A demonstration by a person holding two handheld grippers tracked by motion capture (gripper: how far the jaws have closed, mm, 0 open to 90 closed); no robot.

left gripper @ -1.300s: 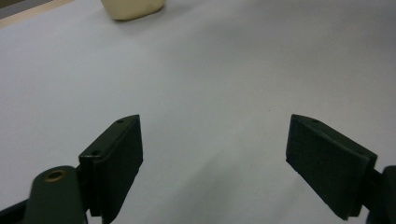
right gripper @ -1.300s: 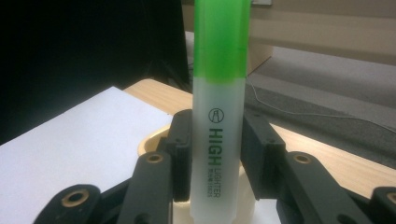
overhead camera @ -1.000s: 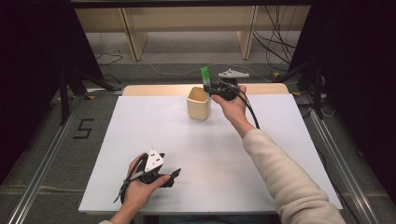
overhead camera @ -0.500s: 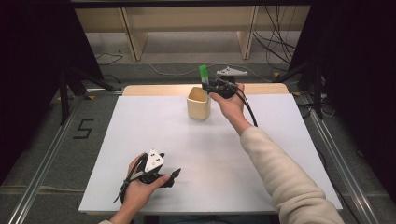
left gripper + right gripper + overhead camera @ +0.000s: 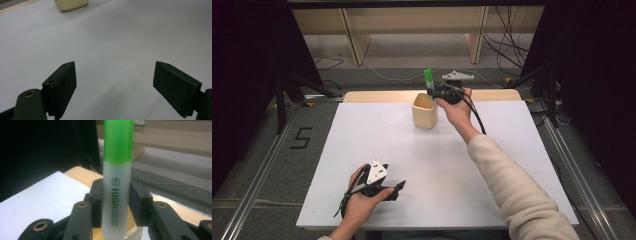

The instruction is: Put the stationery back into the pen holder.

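A green-capped highlighter (image 5: 117, 185) stands upright between the jaws of my right gripper (image 5: 116, 203), which is shut on its white barrel. In the high view the highlighter (image 5: 428, 79) sticks up above the beige cup (image 5: 425, 111) at the table's far middle, with my right gripper (image 5: 435, 93) just over the cup's rim. The cup's rim (image 5: 132, 233) lies right under the barrel's lower end. My left gripper (image 5: 398, 187) rests near the table's front edge, open, nothing between its pads (image 5: 62, 82). The cup (image 5: 71, 4) sits far ahead of it.
The white table top (image 5: 412, 160) has a bare wooden strip (image 5: 377, 96) along its far edge. Wooden shelf legs and loose cables (image 5: 507, 60) lie on the floor behind. Metal rails (image 5: 262, 165) run along both sides of the table.
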